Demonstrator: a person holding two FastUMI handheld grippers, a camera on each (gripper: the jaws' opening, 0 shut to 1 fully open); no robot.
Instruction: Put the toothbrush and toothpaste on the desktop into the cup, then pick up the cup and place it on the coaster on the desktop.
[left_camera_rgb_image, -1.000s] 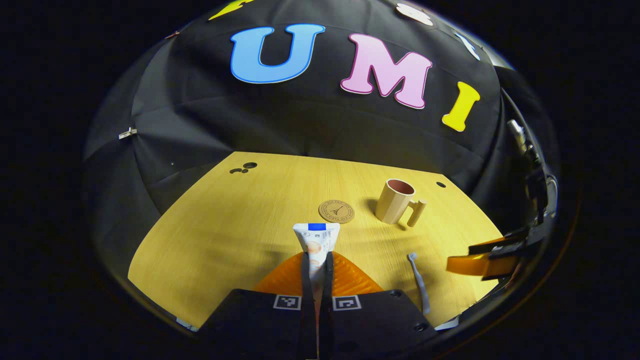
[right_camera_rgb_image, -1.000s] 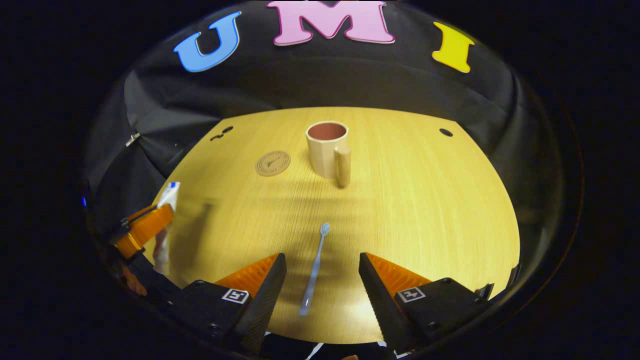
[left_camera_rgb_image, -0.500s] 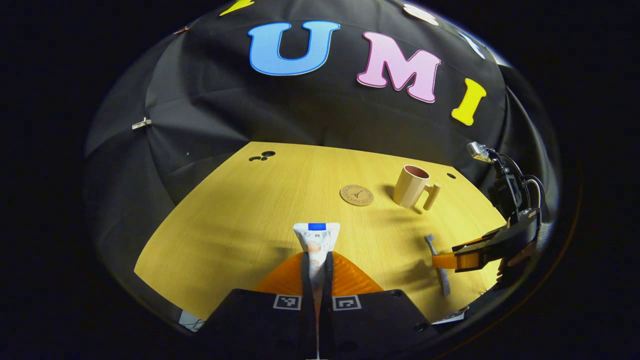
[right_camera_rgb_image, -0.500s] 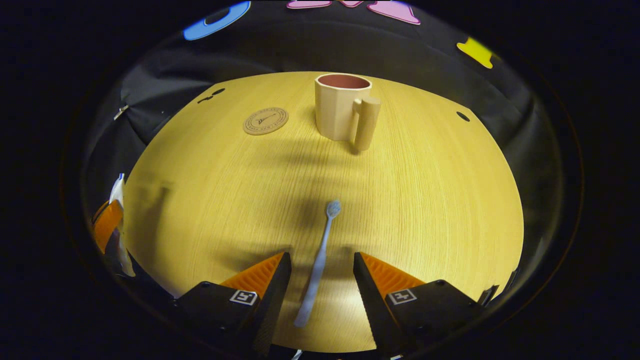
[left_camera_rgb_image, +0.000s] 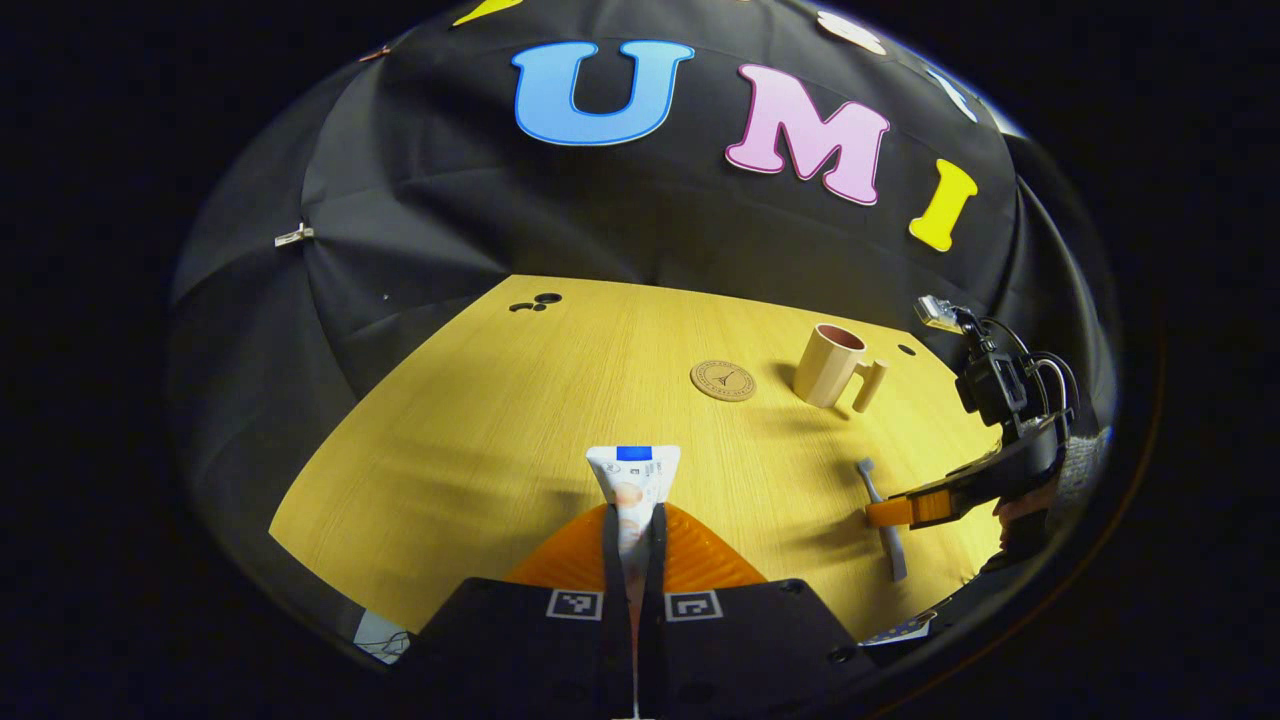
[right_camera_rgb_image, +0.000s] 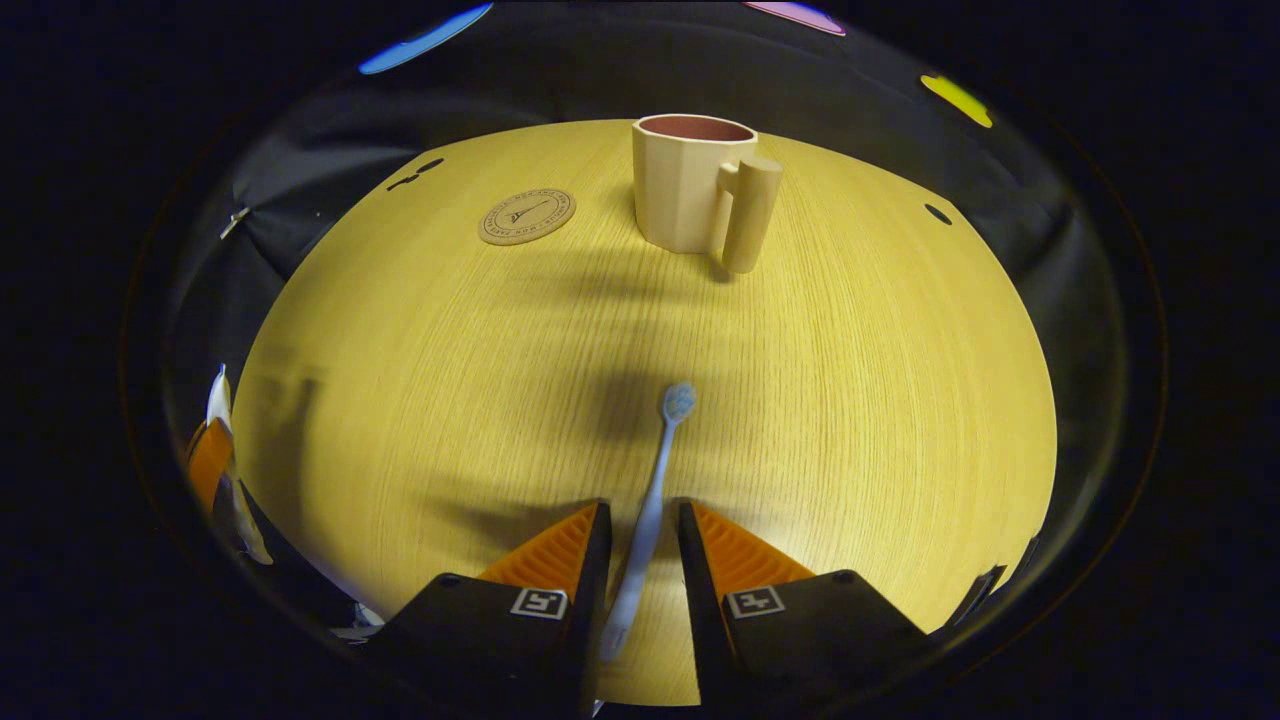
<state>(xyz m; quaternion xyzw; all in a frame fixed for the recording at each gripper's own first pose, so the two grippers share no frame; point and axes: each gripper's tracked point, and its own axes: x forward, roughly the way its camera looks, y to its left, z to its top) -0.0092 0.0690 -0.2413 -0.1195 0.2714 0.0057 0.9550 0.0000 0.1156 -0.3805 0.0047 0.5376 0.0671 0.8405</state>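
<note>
Left gripper (left_camera_rgb_image: 632, 530): pinching white toothpaste tube (left_camera_rgb_image: 632, 478) above yellow wooden desktop (left_camera_rgb_image: 480, 420). Right gripper (right_camera_rgb_image: 640, 545): narrowly spread, straddling pale blue toothbrush (right_camera_rgb_image: 652, 495) lying flat on desktop; contact unclear. Beige handled cup (right_camera_rgb_image: 690, 180) upright at far side, round brown coaster (right_camera_rgb_image: 526, 216) just beside, apart.

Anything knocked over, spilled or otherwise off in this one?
Nothing stands out. The cup stands upright and empty beside the bare coaster. The toothbrush lies flat on the desktop between the right hand-held gripper's fingers. The left hand-held gripper holds the toothpaste tube.
</note>
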